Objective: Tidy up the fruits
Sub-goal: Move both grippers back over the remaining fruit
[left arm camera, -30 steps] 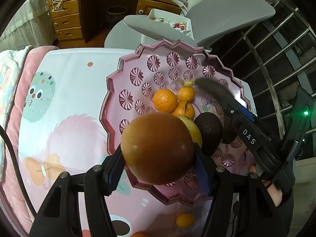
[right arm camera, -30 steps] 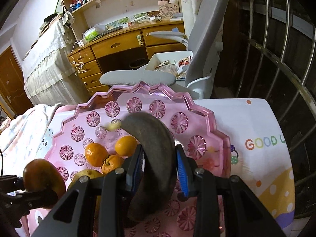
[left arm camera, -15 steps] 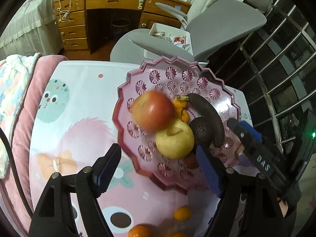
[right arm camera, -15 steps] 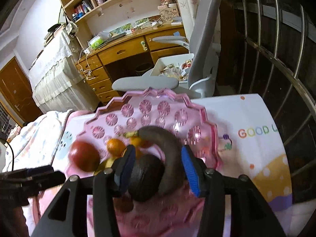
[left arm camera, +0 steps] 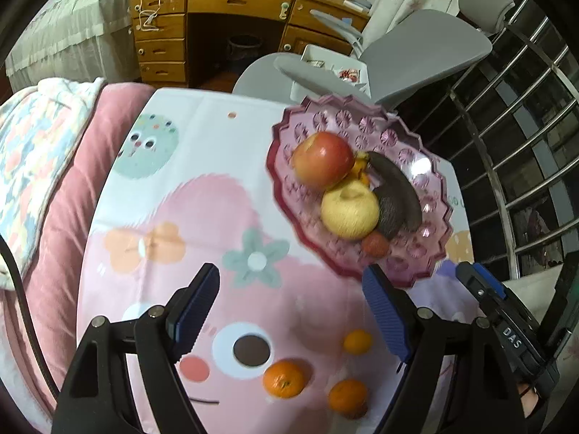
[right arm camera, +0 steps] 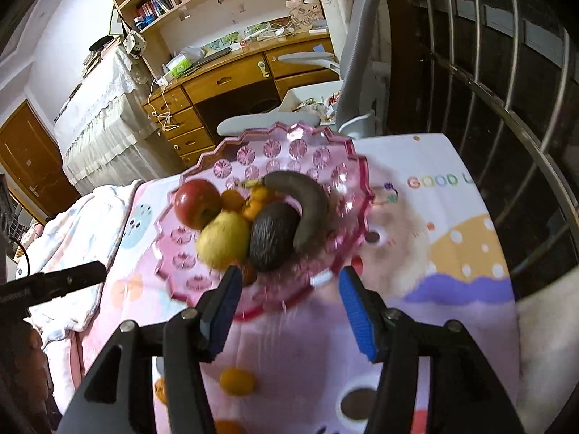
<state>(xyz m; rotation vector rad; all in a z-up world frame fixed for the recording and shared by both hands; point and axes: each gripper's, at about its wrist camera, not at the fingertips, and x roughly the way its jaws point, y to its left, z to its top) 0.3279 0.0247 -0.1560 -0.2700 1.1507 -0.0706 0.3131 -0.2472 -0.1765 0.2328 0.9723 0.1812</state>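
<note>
A scalloped pink translucent plastic fruit tray (left arm camera: 427, 271) sits at the far right of a table under a white-and-pink cartoon-print cloth (left arm camera: 217, 188). In the tray lie a red apple (left arm camera: 322, 161), a yellow apple (left arm camera: 349, 213), a dark, rough-skinned avocado (right arm camera: 271, 235), a blackened overripe banana (right arm camera: 307, 202) and several small oranges partly hidden between them. Another 3 small oranges (left arm camera: 286, 378) rest loose on the cloth near the cameras.

Readable writing: "GOOD" in coloured letters (right arm camera: 432, 181) printed on the cloth to the right of the tray, its last letters running out of sight, and "DAS" in white on the black body of the right gripper as the left wrist view shows it.

The left gripper (left arm camera: 291, 311), black with ribbed blue pads, has just been opening; its jaws stand spread wide above the cloth near the tray's near edge, with nothing between them and touching no fruit. The right gripper (right arm camera: 289, 307) has likewise just been opening; its jaws are moderately parted and empty, just short of the tray's near rim.

Beyond the table stand a grey office chair (left arm camera: 416, 50) and a wooden desk with drawers (left arm camera: 217, 14).
</note>
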